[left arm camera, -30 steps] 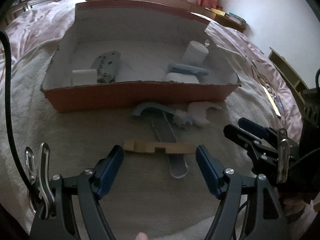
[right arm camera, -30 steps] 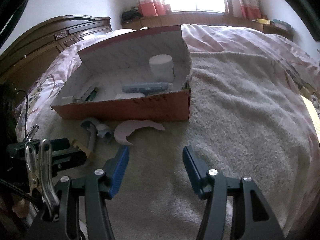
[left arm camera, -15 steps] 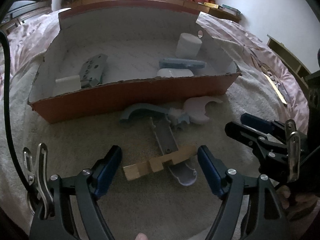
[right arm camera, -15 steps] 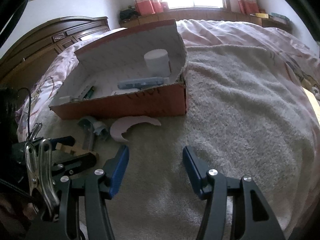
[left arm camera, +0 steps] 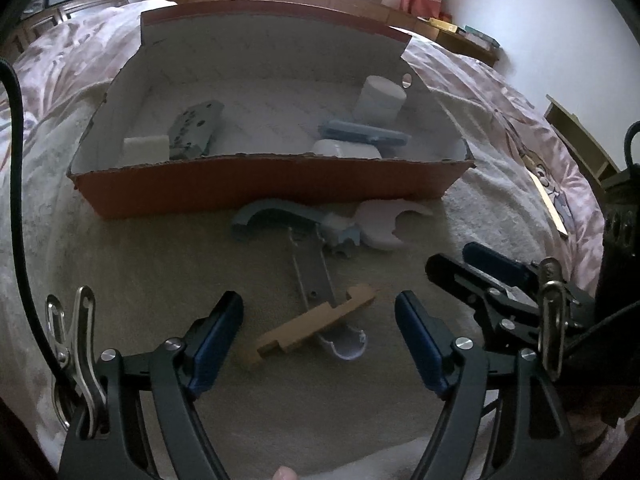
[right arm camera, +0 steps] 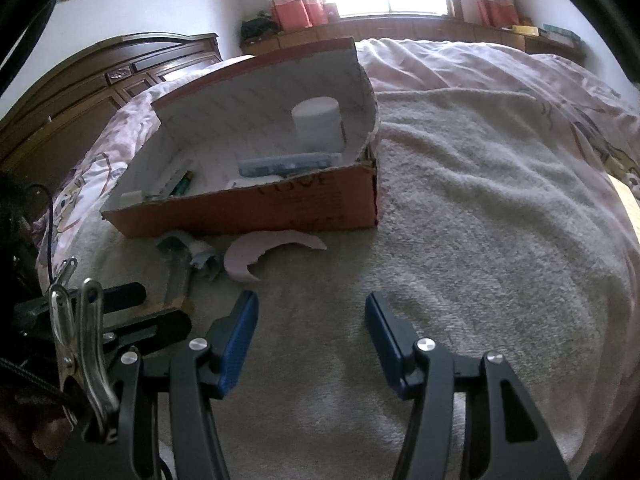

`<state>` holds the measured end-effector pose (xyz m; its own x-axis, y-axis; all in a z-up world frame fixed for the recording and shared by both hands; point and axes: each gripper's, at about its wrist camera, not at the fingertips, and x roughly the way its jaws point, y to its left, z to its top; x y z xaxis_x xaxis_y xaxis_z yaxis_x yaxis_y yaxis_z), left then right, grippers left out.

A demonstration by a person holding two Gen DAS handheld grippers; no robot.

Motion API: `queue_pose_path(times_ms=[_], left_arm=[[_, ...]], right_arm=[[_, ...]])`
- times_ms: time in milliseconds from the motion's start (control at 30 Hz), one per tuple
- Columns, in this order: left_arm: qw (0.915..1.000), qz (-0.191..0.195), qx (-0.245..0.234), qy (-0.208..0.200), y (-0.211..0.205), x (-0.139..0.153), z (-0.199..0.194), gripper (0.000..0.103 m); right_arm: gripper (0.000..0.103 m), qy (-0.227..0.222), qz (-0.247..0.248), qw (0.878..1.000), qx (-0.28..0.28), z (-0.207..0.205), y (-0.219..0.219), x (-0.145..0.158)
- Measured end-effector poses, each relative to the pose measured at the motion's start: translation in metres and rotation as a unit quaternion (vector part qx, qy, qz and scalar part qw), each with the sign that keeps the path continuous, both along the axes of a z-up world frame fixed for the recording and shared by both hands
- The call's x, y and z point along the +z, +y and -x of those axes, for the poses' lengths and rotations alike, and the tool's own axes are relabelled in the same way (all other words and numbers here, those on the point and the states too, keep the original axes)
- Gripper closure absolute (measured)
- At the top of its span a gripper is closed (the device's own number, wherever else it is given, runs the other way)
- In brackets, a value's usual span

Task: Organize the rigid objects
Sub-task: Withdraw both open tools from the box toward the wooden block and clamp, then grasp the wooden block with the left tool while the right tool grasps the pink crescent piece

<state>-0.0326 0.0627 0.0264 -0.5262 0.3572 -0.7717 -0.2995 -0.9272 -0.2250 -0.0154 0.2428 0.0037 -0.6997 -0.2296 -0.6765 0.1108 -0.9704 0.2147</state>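
Observation:
My left gripper (left arm camera: 318, 320) is open and low over the beige towel. A notched wooden piece (left arm camera: 316, 322) lies slanted between its fingers, touching neither pad, on top of a flat grey bar (left arm camera: 310, 272). Beyond them lie a blue-grey curved part (left arm camera: 272, 216) and a pale crescent piece (left arm camera: 384, 222), just in front of the orange box (left arm camera: 260, 188). My right gripper (right arm camera: 311, 312) is open over bare towel with nothing between its fingers. The crescent piece (right arm camera: 260, 256) lies ahead of it to the left, and the left gripper (right arm camera: 140, 308) beside it.
Inside the orange box (right arm camera: 260, 208) are a white cylinder (left arm camera: 380, 98), a blue bar (left arm camera: 364, 134), a white rounded thing (left arm camera: 344, 148), a grey plate (left arm camera: 196, 130) and a white block (left arm camera: 146, 148). Pink bedding surrounds the towel. A dark wooden headboard (right arm camera: 100, 80) stands at the far left.
The wooden piece has swung from crosswise to slanted, its right end now farther away. It now sits between my left fingers. My right gripper has kept still.

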Motion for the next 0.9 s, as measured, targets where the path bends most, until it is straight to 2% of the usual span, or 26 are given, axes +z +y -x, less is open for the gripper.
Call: queue_pose_path(times_ms=[167, 267, 333, 433, 567, 767, 900], left_arm=[[0.9994, 0.001, 0.028, -0.022, 0.0, -0.005, 0.007, 0.023], [0.9987, -0.006, 0.039, -0.031, -0.001, -0.004, 0.008, 0.03], [0.9988, 0.001, 0.041, -0.027, -0.003, -0.003, 0.007, 0.048], [0.9986, 0.013, 0.044, -0.025, -0.006, -0.003, 0.005, 0.067], [0.9989, 0.007, 0.038, -0.025, -0.013, 0.0, 0.003, 0.07], [0.9994, 0.009, 0.033, -0.002, -0.025, 0.014, 0.0, 0.07], [0.9993, 0.027, 0.026, 0.005, -0.028, 0.016, -0.002, 0.07]], right_arm=[[0.044, -0.001, 0.001, 1.0, -0.002, 0.0, 0.001, 0.0], [0.044, -0.003, 0.006, 1.0, -0.002, -0.001, 0.002, -0.002], [0.044, -0.002, 0.006, 1.0, -0.001, -0.001, 0.002, -0.001], [0.044, -0.001, 0.008, 1.0, -0.001, -0.002, 0.002, -0.001], [0.044, 0.0, 0.007, 1.0, 0.0, -0.002, 0.001, 0.0], [0.044, 0.0, 0.006, 1.0, 0.006, -0.003, -0.002, 0.001], [0.044, -0.003, 0.008, 1.0, 0.014, -0.001, -0.008, 0.0]])
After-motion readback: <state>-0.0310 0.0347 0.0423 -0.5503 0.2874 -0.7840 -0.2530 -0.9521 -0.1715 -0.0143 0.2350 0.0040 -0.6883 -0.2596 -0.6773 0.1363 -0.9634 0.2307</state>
